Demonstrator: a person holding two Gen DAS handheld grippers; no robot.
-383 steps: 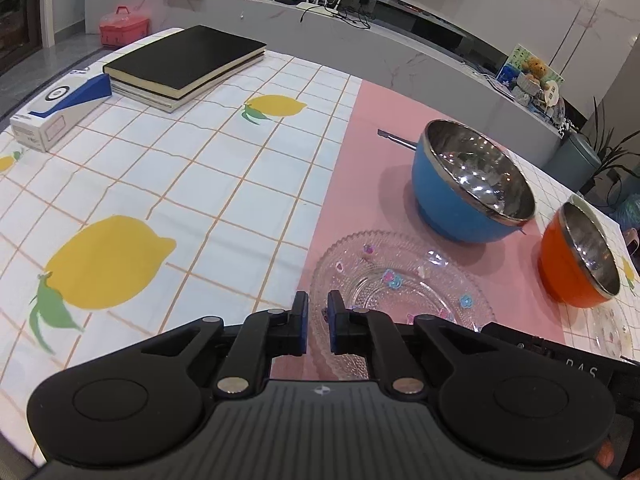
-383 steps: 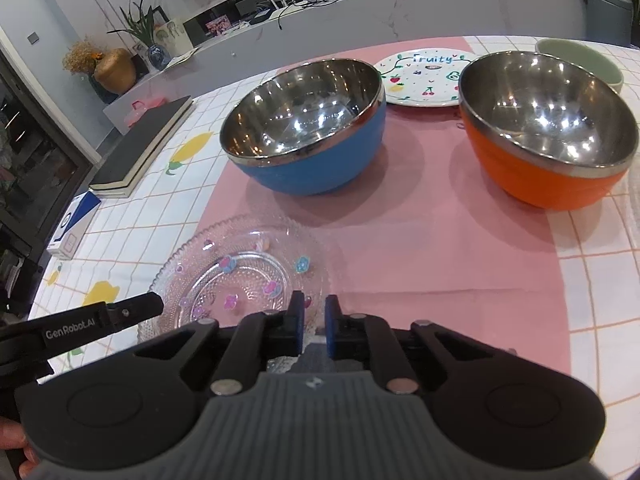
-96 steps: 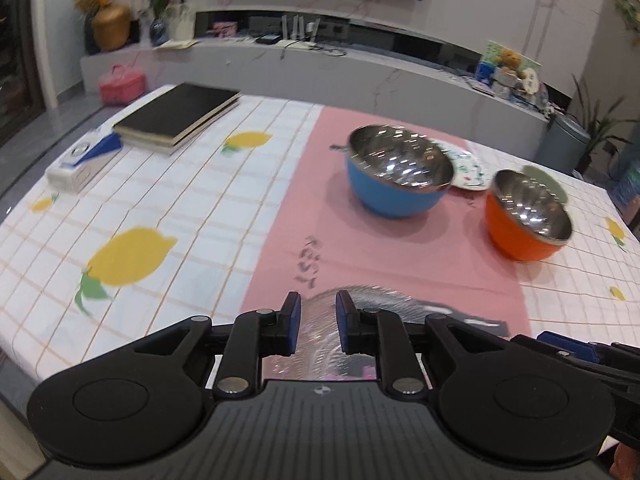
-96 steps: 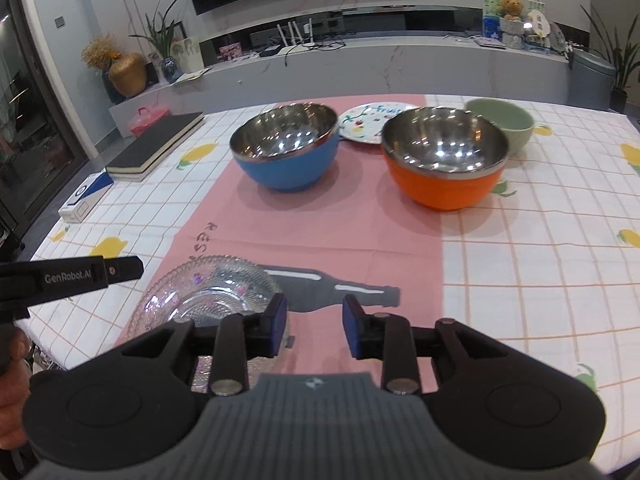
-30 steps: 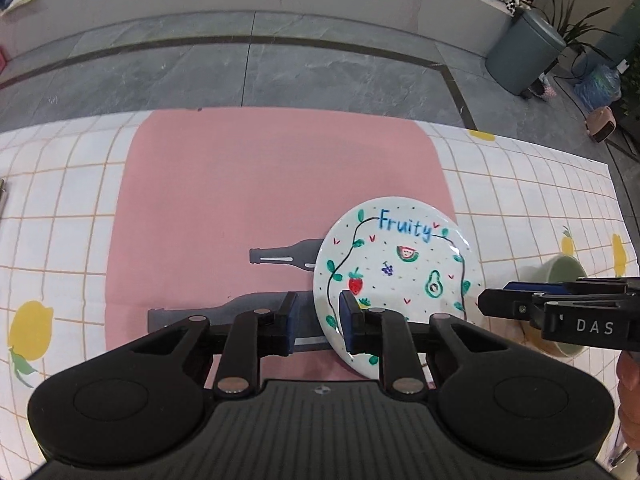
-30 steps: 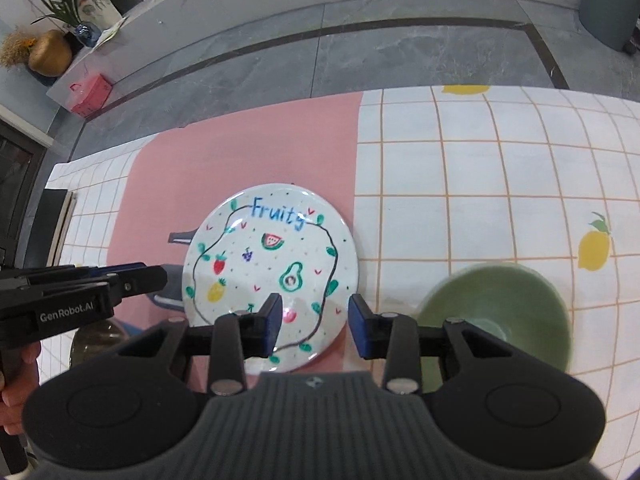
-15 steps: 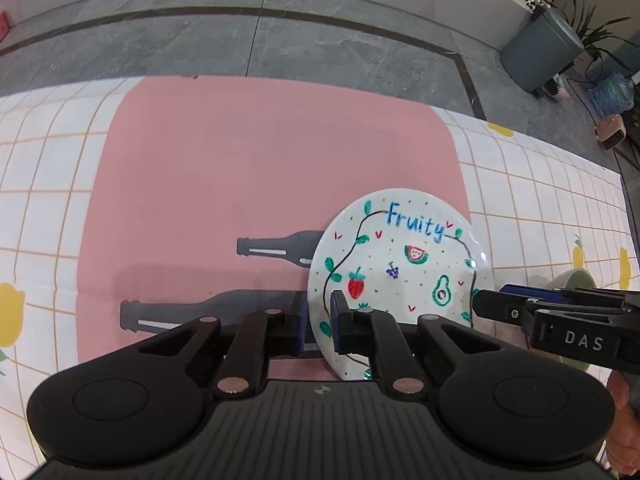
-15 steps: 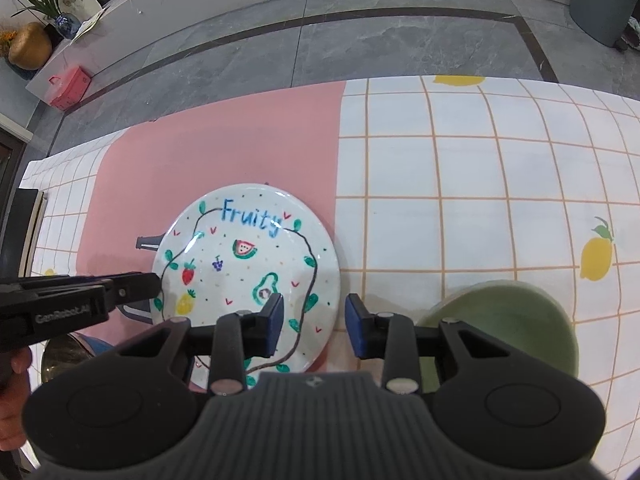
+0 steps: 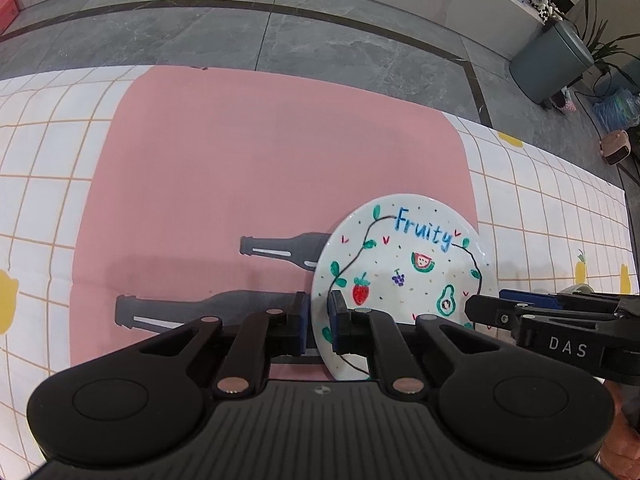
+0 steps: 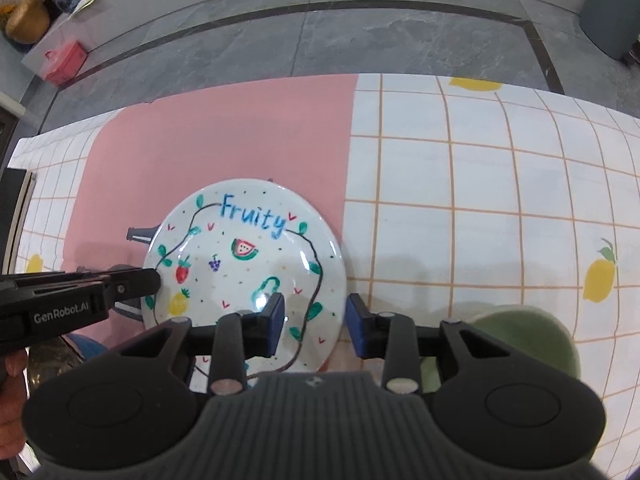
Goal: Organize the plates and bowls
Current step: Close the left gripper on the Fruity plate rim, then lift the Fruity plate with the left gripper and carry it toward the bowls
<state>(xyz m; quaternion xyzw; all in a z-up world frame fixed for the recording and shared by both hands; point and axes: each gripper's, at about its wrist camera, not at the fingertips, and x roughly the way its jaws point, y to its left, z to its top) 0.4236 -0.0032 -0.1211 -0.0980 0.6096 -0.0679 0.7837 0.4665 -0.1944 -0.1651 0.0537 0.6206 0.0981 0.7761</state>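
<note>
A white plate (image 9: 404, 272) painted with fruit and the word "Fruity" lies on the pink mat (image 9: 260, 168). My left gripper (image 9: 319, 320) is shut on the plate's left rim, which sits pinched between the blue pads. In the right wrist view the same plate (image 10: 240, 256) shows the left gripper (image 10: 154, 282) at its left edge. My right gripper (image 10: 315, 322) stands open, its fingers straddling the plate's right rim without pressing it. From the left wrist view the right gripper (image 9: 474, 312) reaches in at the plate's right side.
A green bowl (image 10: 520, 340) sits just right of the plate, half hidden behind my right gripper. A blue bowl's edge (image 10: 92, 350) peeks out at lower left. The far table edge (image 10: 400, 76) drops to a grey tiled floor. A hand (image 10: 10, 384) holds the left gripper.
The left jaws have closed onto the plate's left rim. The right gripper has drifted slightly over the plate's right rim, its jaws about as wide as before.
</note>
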